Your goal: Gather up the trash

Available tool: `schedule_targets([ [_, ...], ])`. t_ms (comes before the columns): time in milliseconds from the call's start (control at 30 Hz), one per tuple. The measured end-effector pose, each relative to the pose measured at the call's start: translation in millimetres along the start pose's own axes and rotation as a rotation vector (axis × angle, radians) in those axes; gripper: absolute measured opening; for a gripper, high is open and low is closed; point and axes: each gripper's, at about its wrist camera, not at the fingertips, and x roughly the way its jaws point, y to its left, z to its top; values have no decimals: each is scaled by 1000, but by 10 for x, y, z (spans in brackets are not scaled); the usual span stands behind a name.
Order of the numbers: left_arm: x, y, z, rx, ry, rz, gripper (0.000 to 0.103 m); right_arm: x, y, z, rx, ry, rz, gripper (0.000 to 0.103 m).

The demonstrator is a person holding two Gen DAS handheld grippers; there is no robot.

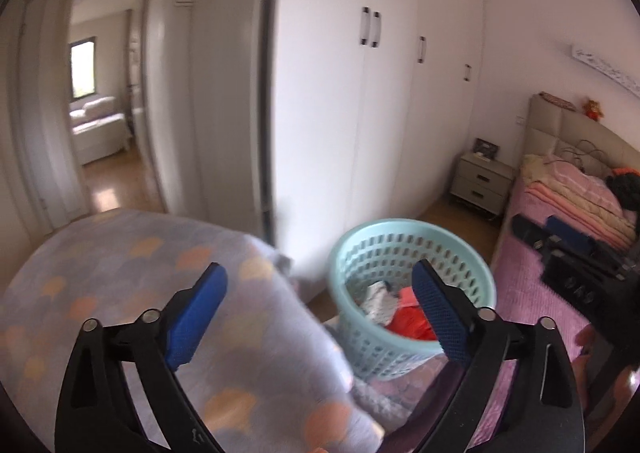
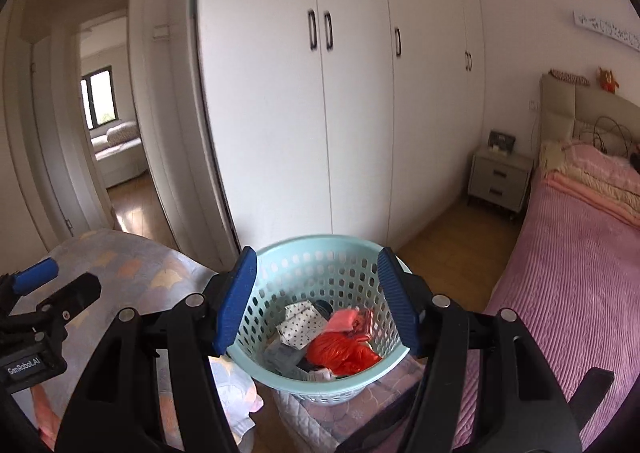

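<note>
A light blue perforated basket stands on a quilted cloth between a padded seat and the bed. It holds several pieces of trash, among them a red plastic bag and a white dotted wrapper. My right gripper is open and empty, its blue pads on either side of the basket's mouth from above. My left gripper is open and empty, left of the basket, over the seat. The left gripper also shows in the right wrist view at far left.
A lilac patterned cushion or seat fills the lower left. A bed with a pink cover lies to the right, a white wardrobe behind the basket, a grey nightstand at the far wall, an open doorway at left.
</note>
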Motion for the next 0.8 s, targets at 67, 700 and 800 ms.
schedule_targets([
  [67, -93, 61, -67, -15, -8, 30, 94, -77, 36, -47, -4, -23, 9, 59],
  [700, -768, 148, -407, -34, -98, 127, 95, -446, 319, -264, -79, -71, 32, 59],
  [800, -810, 132, -434, -39, -98, 125, 95, -488, 320, -257, -80, -77, 36, 59],
])
